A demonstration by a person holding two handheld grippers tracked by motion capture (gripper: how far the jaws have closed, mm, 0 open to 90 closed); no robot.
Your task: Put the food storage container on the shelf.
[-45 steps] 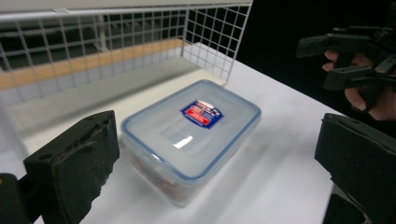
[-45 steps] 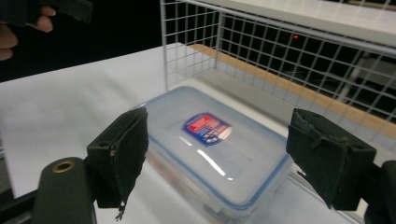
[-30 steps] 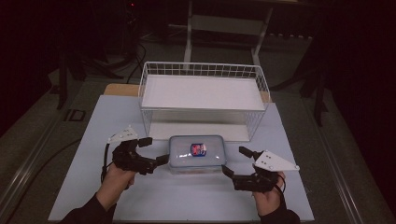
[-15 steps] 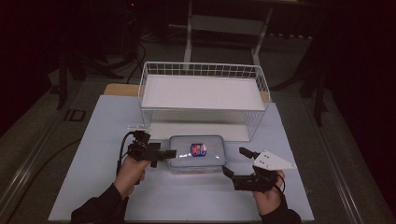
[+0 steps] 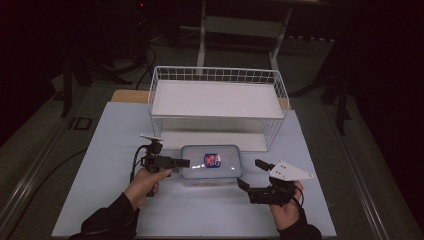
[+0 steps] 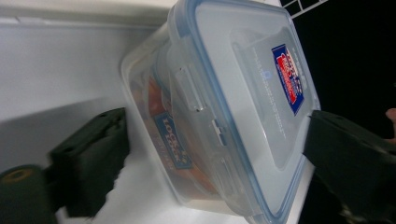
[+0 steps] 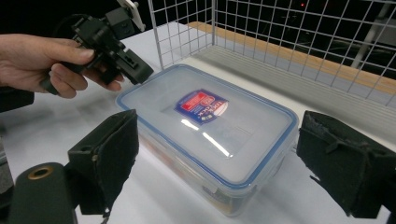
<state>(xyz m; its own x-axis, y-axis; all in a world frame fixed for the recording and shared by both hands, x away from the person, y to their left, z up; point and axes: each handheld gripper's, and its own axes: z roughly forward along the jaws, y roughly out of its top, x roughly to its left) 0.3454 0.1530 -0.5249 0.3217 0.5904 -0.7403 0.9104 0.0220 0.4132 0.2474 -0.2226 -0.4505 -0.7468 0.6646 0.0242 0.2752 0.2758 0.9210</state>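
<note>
Since the clip-lock food container (image 5: 211, 162) near the table's front edge, before the wire basket (image 5: 215, 80), is rigid, slick plastic, grip its short ends; your left gripper (image 5: 181, 162) and right gripper (image 5: 251, 181) both gape, unclenched, around them.

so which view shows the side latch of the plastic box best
The left gripper view: the side latch of the plastic box is close and sharp, between that tool's open jaws. The right gripper view shows mostly the lid from above. In the high view the box is too small to show a latch.
</note>
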